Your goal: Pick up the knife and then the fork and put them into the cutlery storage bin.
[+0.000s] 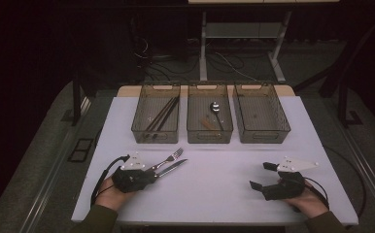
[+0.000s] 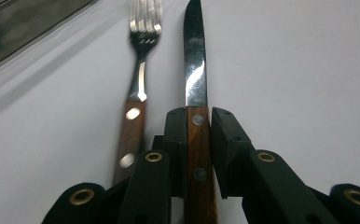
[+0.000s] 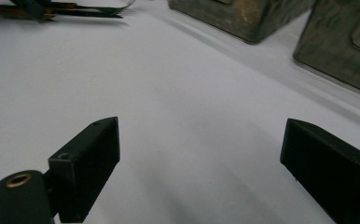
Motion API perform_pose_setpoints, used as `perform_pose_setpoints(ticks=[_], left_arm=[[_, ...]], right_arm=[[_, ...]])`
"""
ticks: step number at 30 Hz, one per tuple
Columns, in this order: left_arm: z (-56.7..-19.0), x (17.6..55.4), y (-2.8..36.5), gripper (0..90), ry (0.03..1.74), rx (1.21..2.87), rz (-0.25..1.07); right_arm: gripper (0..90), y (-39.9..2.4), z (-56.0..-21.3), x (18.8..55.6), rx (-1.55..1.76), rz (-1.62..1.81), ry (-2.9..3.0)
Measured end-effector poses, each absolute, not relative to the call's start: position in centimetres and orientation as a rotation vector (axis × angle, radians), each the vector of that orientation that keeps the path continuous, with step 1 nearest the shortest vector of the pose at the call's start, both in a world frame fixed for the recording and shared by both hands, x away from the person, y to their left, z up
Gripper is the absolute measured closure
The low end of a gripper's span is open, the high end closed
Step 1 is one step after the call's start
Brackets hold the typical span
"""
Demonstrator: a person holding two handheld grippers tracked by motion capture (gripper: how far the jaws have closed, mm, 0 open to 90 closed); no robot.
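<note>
My left claw (image 2: 198, 128) is clamped on the wooden handle of the steel-bladed table knife (image 2: 196, 79); in the left gripper view both black pads sit flat against the riveted handle just behind the blade, and the serrated blade runs straight out ahead of the jaws. The knife lies low on the white counter (image 1: 214, 165), near its front-left part, blade aimed toward the bins. Just beside it on the counter lies the wooden-handled steel fork (image 2: 138, 79), roughly parallel to the knife and close to it, tines pointing the same way; I cannot tell whether the two touch.

From the high view I see my left hand (image 1: 109, 193) gripping that claw at the front-left of the counter, with the knife (image 1: 172, 168) and fork (image 1: 168, 158) sticking out to its right.

My right claw (image 3: 199, 154) stands wide apart with nothing between the jaws, resting over bare counter at the front-right, well apart from the cutlery.

Along the far edge of the counter stand three clear smoky plastic bins in a row. The left bin (image 1: 142, 124) holds dark chopsticks (image 1: 163, 114), the middle bin (image 1: 193, 124) holds a steel spoon (image 1: 216, 109) and a small brown piece I cannot make out, and the right bin (image 1: 263, 116) stands beside them.
</note>
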State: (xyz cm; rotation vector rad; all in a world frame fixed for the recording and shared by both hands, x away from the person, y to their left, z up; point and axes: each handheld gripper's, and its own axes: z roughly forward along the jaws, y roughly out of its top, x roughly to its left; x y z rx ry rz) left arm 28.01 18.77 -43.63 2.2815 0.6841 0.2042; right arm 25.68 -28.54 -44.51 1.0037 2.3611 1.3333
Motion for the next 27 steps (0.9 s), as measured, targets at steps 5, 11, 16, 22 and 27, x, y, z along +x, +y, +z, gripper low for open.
perform_pose_setpoints(ticks=[5, 11, 16, 22, 27], left_arm=[[-42.8, 27.8, 16.7, 77.2, 0.583, 2.282, 0.165], [-41.7, 27.5, 13.7, 77.1, 0.465, 2.298, 0.157], [-41.1, 27.3, 10.7, 77.1, 0.325, 2.328, 0.123], [-40.5, 27.9, 7.9, 77.1, 0.368, 2.274, 0.190], [-40.3, 28.9, 6.4, 77.1, 0.444, 2.246, 0.309]], right_arm=[[14.0, -27.8, -43.4, 25.9, 0.922, 1.355, 2.410], [14.0, -26.6, -42.5, 26.1, 0.844, 1.351, 2.496], [14.7, -25.4, -41.7, 26.6, 0.731, 1.335, 2.628], [14.9, -23.8, -41.1, 27.4, 0.807, 1.395, 2.578], [19.9, -23.7, -40.8, 28.0, 0.924, 1.418, 2.483]])
